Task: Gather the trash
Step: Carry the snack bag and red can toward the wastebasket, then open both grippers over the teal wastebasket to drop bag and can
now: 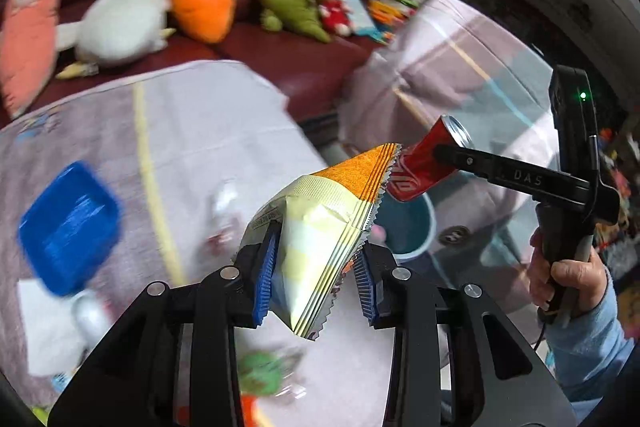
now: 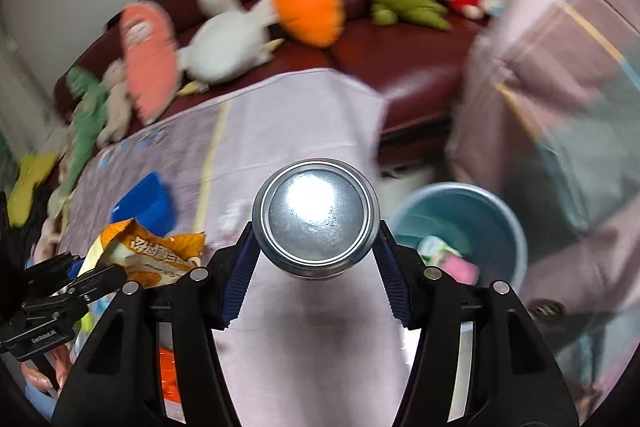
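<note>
My right gripper (image 2: 316, 259) clamps the can (image 2: 316, 217); my left gripper (image 1: 316, 275) pinches the snack bag (image 1: 320, 227). The bin (image 2: 460, 227) sits just ahead-right, nearer my right

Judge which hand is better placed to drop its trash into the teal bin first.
Right, probably. The right gripper, clamped on the red can, has the teal bin just beside it. The left gripper, holding the snack bag, sits farther away, with the can between it and the bin.

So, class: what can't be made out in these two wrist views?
- Bin contents: right view, motion-blurred, partly behind the right gripper.
- Table litter: left view, blurred, cut by the left gripper.
- Can label: right view, only its base shows.
</note>
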Demonstrator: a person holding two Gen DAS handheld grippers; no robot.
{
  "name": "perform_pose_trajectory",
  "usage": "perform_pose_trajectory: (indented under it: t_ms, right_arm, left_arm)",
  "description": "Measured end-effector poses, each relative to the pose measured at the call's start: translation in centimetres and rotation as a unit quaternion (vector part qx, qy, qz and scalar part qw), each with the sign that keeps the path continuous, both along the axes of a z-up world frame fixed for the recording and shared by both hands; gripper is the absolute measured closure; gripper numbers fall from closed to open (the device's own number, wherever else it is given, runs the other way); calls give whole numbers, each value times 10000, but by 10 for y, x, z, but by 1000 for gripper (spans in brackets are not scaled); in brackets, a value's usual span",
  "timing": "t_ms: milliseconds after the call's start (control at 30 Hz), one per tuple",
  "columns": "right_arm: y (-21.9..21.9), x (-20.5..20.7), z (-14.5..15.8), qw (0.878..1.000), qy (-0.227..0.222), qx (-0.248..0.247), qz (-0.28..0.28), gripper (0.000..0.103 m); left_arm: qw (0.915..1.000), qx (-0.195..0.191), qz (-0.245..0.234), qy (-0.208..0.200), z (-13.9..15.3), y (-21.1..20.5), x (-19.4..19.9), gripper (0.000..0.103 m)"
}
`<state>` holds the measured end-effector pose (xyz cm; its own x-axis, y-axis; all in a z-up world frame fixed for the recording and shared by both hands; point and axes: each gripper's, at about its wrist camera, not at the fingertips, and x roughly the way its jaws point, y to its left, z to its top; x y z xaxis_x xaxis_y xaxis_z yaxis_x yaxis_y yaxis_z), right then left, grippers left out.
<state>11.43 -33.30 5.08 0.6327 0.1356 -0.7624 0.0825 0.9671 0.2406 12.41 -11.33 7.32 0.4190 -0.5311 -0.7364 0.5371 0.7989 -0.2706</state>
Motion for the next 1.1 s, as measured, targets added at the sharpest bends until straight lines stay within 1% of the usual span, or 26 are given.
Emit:
perform_pose_trajectory:
  t_ms: [100,200,333,533,567,600,633,833,867,1000,1100]
  right_arm:
    - [-44,-10,-12,9991,79,56,-415,48]
    - [-79,-15,-27,9972,216,141,-705,48]
    - [-107,-16,-48,9952,421,203,-860,48]
    - [-126,-9,-75,9930,700,304,-898,47]
    - [-127,-6,-80,9927,748,335,-885,45]
    - [-130,-4,-86,9921,799,403,-881,40]
    - [-134,-3,-89,9916,812,433,-906,37]
    - [-153,-3,-96,9894,799,550,-1081,34]
    - [-156,-3,-96,9891,793,559,-1110,32]
    - [-165,-6,-95,9883,770,502,-1221,27]
    - [-171,-8,-93,9876,773,434,-1296,26]
  left_arm:
    - [9994,148,-299,113,-11,-44,5,67]
    - [9981,288,-487,241,-24,-78,10,67]
    - [9962,447,-623,425,-43,-115,17,67]
    - [9937,606,-727,604,-61,-147,31,67]
    - [9933,629,-743,621,-63,-151,33,67]
    - [9929,663,-758,635,-66,-157,35,67]
    - [9925,686,-773,652,-68,-162,36,67]
    - [9900,802,-867,766,-82,-183,43,67]
    - [9896,822,-890,780,-84,-186,43,67]
    - [9883,854,-956,822,-89,-198,45,67]
    - [9874,876,-1033,823,-92,-208,45,67]
